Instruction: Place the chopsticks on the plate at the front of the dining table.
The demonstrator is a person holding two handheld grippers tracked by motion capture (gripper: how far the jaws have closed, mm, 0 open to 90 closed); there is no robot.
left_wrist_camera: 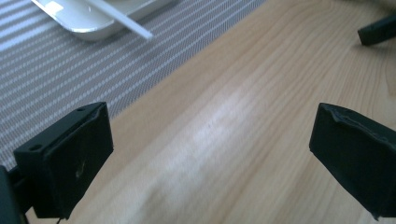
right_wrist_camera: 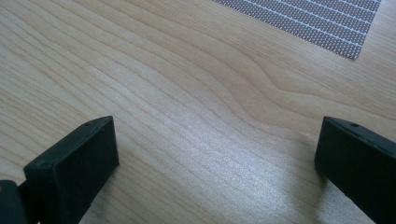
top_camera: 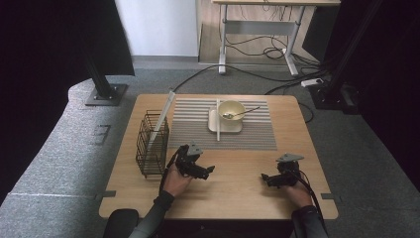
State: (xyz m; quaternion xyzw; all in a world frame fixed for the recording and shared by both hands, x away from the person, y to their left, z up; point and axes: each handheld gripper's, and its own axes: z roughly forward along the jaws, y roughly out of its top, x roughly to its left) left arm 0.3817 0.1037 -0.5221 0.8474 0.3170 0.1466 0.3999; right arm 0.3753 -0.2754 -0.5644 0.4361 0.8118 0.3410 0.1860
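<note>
High view: both hand-held grippers, left (top_camera: 210, 170) and right (top_camera: 264, 177), are held wide open, empty; the thin white stick (top_camera: 217, 119), probably light and stiff, is best pinched mid-length.

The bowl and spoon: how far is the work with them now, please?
Nothing looks done yet: the bowl sits on its plate on the mat, spoon inside, a chopstick alongside. In hand: nothing; left gripper and right gripper rest open over bare table. Left: probably reaching for the tableware; the wire basket may be its destination.
</note>
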